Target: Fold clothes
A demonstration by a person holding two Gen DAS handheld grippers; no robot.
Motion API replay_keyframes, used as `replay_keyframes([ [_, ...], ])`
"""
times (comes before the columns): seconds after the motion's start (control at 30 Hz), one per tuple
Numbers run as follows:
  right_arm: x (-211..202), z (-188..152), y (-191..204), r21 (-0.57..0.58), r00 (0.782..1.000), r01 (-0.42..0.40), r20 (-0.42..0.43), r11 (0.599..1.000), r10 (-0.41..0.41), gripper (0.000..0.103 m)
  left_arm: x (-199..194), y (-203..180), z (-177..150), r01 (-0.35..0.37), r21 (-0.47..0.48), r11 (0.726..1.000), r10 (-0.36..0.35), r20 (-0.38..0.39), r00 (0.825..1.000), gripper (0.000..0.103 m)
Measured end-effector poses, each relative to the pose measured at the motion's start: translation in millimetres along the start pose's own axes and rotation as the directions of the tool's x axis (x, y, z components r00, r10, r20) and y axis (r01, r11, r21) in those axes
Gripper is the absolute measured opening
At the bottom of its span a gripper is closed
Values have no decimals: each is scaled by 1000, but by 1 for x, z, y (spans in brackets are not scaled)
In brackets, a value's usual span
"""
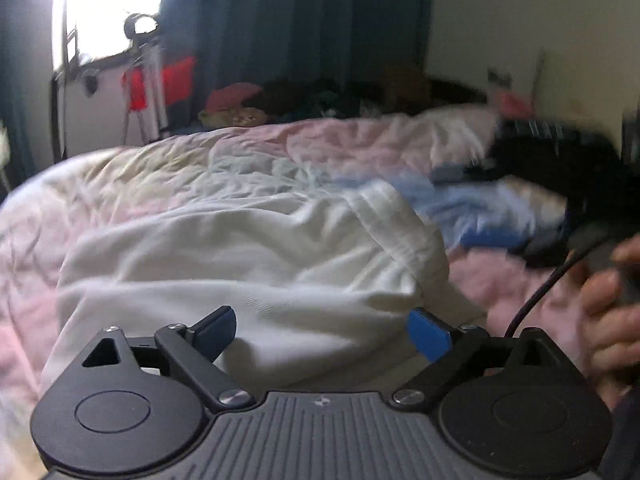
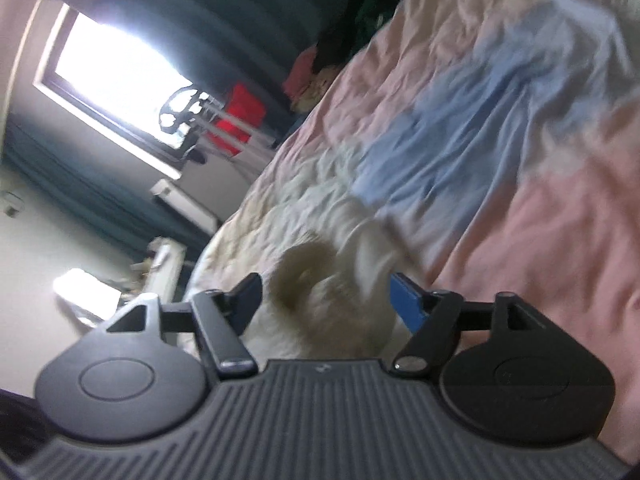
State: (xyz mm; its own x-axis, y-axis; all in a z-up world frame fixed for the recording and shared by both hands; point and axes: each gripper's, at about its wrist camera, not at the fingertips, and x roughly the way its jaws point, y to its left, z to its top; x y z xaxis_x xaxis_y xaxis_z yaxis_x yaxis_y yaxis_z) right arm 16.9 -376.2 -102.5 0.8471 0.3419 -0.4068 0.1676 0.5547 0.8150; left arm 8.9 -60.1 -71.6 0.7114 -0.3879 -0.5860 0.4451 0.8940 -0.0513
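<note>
A white garment (image 1: 240,256) lies rumpled on the pastel bed cover (image 1: 168,164), just beyond my left gripper (image 1: 320,328). That gripper stands open, its blue pads wide apart and touching no cloth. In the right wrist view, which is rolled sideways, the same white garment (image 2: 332,300) bunches up between the spread fingers of my right gripper (image 2: 326,296); the pads do not press on it. A light blue garment (image 1: 480,216) lies flat further back on the bed, the blue garment (image 2: 480,120) also showing in the right wrist view.
A dark pile of clothes (image 1: 560,160) sits at the bed's right side. A person's hand (image 1: 612,312) and a black cable (image 1: 536,296) are at the right edge. More clothes (image 1: 304,100) are heaped by the dark curtain (image 1: 296,20). A tripod (image 1: 148,80) stands near the window.
</note>
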Motion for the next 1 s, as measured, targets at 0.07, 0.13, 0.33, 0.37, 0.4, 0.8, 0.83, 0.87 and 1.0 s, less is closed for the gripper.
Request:
replay_keyframes([
  [0.07,7,-6,1,23,999,-15,-47,1000,16,80,-12,17,1,-23,-61,998,25,25,999,95],
  [0.13,14,-13,3,10,998,20,-67,1000,-19,80,-26,29,0,-71,-105,992,76,41,996,95],
  [0.33,44,-32,11,-71,987,77,-139,994,-86,81,-34,58,9,-183,-169,968,194,47,980,94],
  [0.37,49,-34,13,-95,985,81,-143,992,-94,83,-34,62,10,-191,-177,965,202,44,978,94],
  [0.4,55,-37,15,-118,984,84,-146,989,-101,83,-36,65,10,-198,-182,963,209,44,977,94],
  [0.8,51,-44,43,-351,988,153,34,924,-151,37,-37,78,9,-156,-231,960,174,60,983,95],
  [0.83,43,-43,51,-381,990,139,72,914,-120,36,-40,80,9,-143,-243,960,164,71,984,95],
  [0.87,33,-41,58,-411,990,114,118,905,-71,36,-43,82,9,-128,-257,958,154,84,985,95],
  [1.0,7,-31,62,-459,956,170,290,872,-35,38,-50,87,7,-101,-298,949,138,106,985,96],
])
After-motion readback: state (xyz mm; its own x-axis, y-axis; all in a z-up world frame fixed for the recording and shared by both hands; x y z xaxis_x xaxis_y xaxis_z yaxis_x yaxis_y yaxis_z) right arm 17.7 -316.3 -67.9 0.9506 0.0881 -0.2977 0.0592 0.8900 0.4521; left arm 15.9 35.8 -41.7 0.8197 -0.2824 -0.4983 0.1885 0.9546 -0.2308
